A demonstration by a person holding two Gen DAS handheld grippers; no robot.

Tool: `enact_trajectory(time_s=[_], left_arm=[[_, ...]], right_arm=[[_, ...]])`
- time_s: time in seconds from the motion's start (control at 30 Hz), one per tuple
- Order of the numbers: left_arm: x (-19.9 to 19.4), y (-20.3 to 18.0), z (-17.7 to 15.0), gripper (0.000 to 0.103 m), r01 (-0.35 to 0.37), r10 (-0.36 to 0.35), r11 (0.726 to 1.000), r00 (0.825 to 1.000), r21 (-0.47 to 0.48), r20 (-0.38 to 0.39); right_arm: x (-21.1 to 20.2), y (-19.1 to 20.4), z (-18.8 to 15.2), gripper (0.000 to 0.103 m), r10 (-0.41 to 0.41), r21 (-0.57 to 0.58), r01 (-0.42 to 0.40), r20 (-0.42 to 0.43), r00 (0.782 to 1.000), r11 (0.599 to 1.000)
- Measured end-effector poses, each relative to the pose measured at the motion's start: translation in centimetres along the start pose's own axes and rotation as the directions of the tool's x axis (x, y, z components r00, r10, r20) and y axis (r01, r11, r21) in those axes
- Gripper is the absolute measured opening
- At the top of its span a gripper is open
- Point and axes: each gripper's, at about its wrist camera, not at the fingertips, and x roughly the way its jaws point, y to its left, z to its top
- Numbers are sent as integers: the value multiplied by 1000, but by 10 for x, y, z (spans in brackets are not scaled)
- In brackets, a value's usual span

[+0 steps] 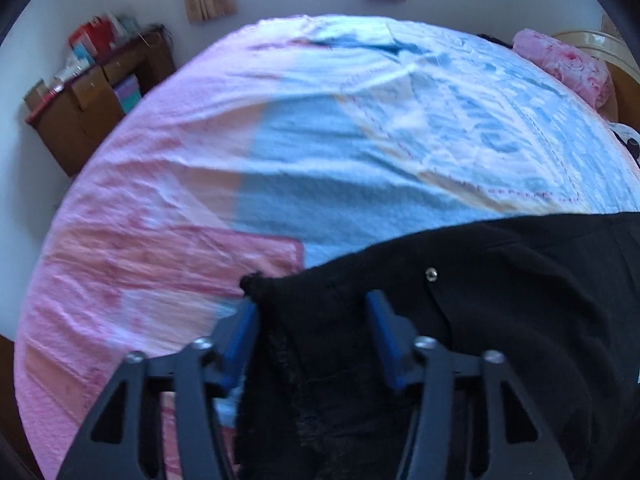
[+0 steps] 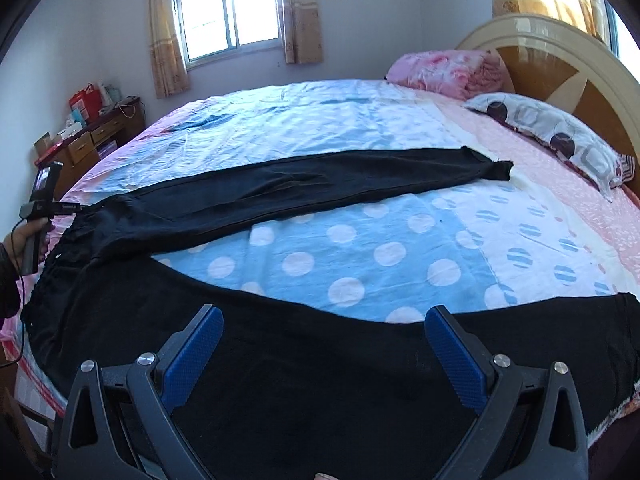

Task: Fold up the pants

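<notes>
Right wrist view counts one pair of black pants [image 2: 280, 188] spread on one bed [image 2: 520, 240], two legs forking apart: the far leg runs toward 2 o'clock and ends near the pillows, the near leg crosses the bottom of the frame under the right gripper [image 2: 324, 340]. That gripper's two blue pads stand wide, hovering over the near leg with nothing pinched between them; whether the tips touch the cloth is hard to tell. At 9 o'clock a hand [image 2: 24, 240] grips the handle of the other tool, by the waistband, half cut off by the frame edge.

Two pillows show at 1 to 2 o'clock: one pink pillow [image 2: 444, 68], one dotted pillow [image 2: 560, 136]. One window [image 2: 228, 16] with two curtains sits at 12 o'clock, one wooden desk [image 2: 92, 136] at 10 o'clock, its clutter too small to name.

Left wrist view is blurred. The left gripper [image 1: 312, 304] has its jaws half narrowed, the waistband corner lying between the pads; the left pad is at the cloth's edge, yet a firm pinch cannot be made out. One small metal stud [image 1: 431, 274] glints at 1 o'clock of the tips.
</notes>
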Motion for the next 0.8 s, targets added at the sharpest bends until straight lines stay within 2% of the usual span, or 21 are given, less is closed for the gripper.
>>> enact_trajectory(time_s=[0.13,0.23,0.3,0.43,0.53,0.67,0.73,0.8], left_arm=[[0,-4,-2,36,-4,4,1000,1000,29,2],[-1,1,2,23,63,-63,998,998,5,-20],[0,2,2,23,61,-60,998,998,22,-30],[1,-4,2,23,33,-32,998,999,49,-33],[2,-6,3,23,21,-19,998,999,64,-38],[4,-5,2,23,33,-32,998,999,60,-26],[4,-3,-1,23,43,-43,998,999,49,-13],[5,-1,-1,23,48,-48,998,999,42,-5]], right_arm=[[8,-24,23,102,-7,14,7,-9,1000,1000],[16,-60,54,102,-27,54,28,-11,1000,998],[25,-88,77,101,-45,87,46,-18,999,995],[52,-151,118,84,-28,212,40,-59,998,976],[79,-200,148,81,-56,285,76,-79,995,955],[118,-239,180,81,-85,305,121,-129,988,945],[138,-251,197,74,-108,288,146,-144,984,946],[159,-261,213,74,-114,271,153,-157,981,950]])
